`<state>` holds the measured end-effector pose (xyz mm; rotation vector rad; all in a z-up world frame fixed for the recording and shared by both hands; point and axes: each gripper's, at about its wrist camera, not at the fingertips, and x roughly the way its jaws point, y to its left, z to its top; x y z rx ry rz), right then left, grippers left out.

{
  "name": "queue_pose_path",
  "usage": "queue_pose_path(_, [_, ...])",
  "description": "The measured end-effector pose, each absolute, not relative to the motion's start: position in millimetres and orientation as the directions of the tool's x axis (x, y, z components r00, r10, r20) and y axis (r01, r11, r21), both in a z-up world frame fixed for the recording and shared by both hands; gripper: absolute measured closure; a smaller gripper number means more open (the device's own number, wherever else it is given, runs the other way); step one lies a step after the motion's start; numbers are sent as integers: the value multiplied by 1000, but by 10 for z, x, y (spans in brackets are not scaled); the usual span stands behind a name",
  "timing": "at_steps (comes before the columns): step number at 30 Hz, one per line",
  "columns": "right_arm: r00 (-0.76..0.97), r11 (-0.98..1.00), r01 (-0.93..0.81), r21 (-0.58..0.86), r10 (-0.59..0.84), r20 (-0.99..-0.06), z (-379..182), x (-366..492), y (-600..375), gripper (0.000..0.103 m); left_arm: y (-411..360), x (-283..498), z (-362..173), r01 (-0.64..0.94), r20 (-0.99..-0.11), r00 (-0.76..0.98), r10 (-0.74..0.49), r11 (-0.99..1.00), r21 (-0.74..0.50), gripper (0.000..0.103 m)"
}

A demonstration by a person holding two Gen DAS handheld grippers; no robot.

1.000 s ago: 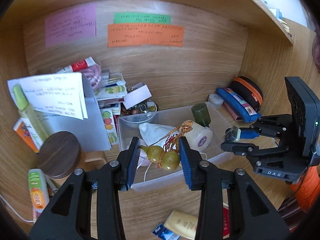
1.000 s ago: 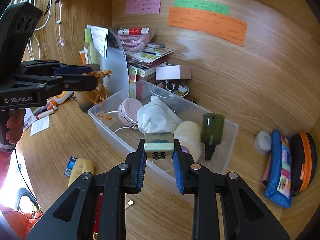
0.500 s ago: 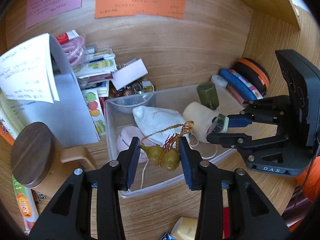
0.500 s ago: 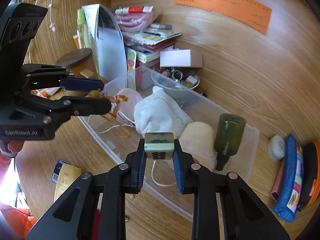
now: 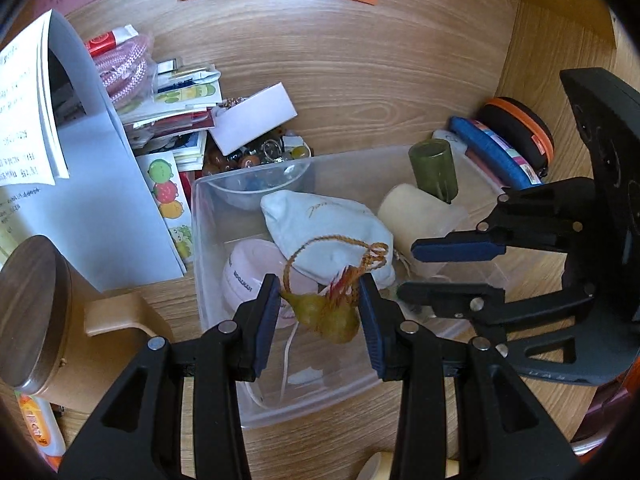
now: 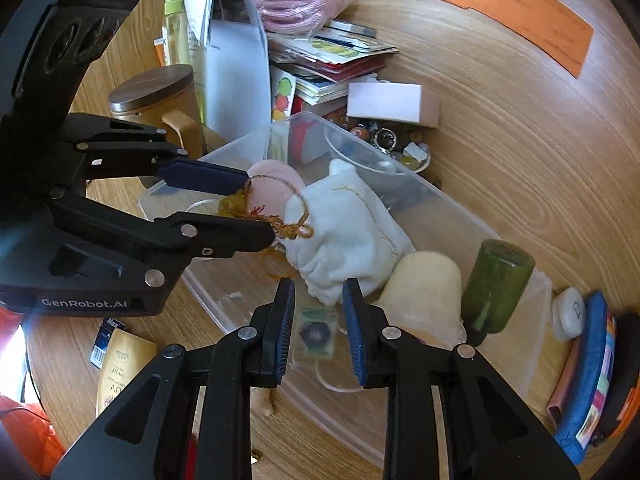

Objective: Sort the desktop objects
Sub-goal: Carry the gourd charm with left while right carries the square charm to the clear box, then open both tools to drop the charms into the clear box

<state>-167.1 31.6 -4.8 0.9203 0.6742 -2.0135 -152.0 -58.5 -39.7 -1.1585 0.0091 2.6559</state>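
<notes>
A clear plastic bin (image 5: 312, 400) sits on the wooden desk. It holds a white cloth pouch (image 5: 324, 228), a pink round case (image 5: 248, 268), a cream roll (image 5: 416, 212) and a dark green bottle (image 5: 434, 170). My left gripper (image 5: 318, 316) is shut on a green gourd charm (image 5: 326, 314) with a gold cord, held over the bin. My right gripper (image 6: 318, 332) is open over the bin (image 6: 516, 372). A small green square tile (image 6: 316, 334) lies blurred between and below its fingers. The left gripper (image 6: 256, 208) also shows in the right wrist view with the charm (image 6: 232, 206).
A wooden-lidded cup (image 5: 36, 304) stands left of the bin. Papers in a grey holder (image 5: 92, 184), booklets and a glass bowl of beads (image 5: 260, 160) crowd the back. A blue pouch (image 5: 492, 152) and black-orange case (image 5: 516, 124) lie at the right. A tube (image 6: 120, 368) lies in front.
Both grippers moved in and down over the bin. The right gripper opened and let go of the green tile, which is dropping into the bin. The left still holds the charm.
</notes>
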Motion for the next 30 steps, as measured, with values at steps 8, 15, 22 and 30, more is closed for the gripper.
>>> queue_pose_path(8, [-413,-527,838,-143,-441,-797,-60,-1666,231,81,-628,-1529,-398,-220,-720,-654,231,-969,-112,64])
queue_pose_path(15, [-425,-557,821,-124,-452,-784,-5,-1608,325,81,-647,-1475,-368,-201,-723,-656,217,-973,-109,53])
queue_pose_path(22, [-458,-590,797,-131,-449,-767,70,-1433,476,79,-600,-1289,-268,-174,-703,-691,169,-983,-65,41])
queue_pose_path(30, [-497,-608,782,-138,-475,-726,205,-1135,714,56,-549,-930,-162,-137,-677,-726,120,-990,-27,29])
